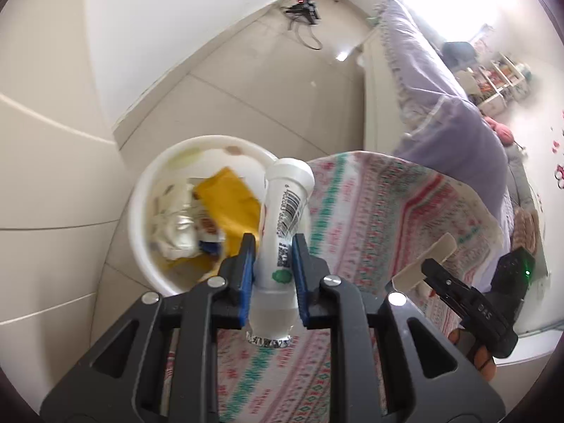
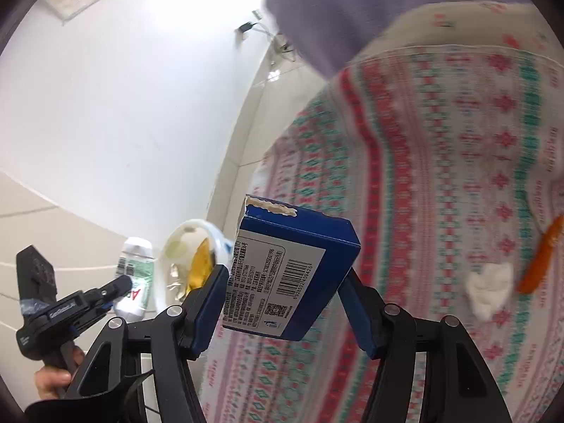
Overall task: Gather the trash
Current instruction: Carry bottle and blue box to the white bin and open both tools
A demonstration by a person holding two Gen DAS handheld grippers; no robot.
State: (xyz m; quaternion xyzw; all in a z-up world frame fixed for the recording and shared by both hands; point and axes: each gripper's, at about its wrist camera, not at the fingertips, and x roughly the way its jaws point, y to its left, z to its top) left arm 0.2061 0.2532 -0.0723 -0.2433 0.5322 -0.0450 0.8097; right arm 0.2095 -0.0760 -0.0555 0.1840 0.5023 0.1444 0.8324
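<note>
My left gripper (image 1: pixel 274 243) is shut on a small white plastic bottle (image 1: pixel 287 204) with a barcode label, its foil end towards the camera. The bottle hangs over the near rim of a white round bin (image 1: pixel 141 218) on the floor, which holds a yellow wrapper (image 1: pixel 229 208) and crumpled packaging. My right gripper (image 2: pixel 285 275) is shut on a blue carton (image 2: pixel 289 271) with a torn top flap, held above the patterned tablecloth (image 2: pixel 423 176). The right wrist view shows the bin (image 2: pixel 187 227) further left, with the left gripper (image 2: pixel 116 289) and bottle (image 2: pixel 135 275) beside it.
A crumpled white tissue (image 2: pixel 490 292) and an orange strip (image 2: pixel 539 261) lie on the tablecloth. Purple bedding (image 1: pixel 440 105) hangs behind the table. Cables (image 1: pixel 303 10) lie on the tiled floor by the wall. A hand (image 2: pixel 53 380) grips the left tool's handle.
</note>
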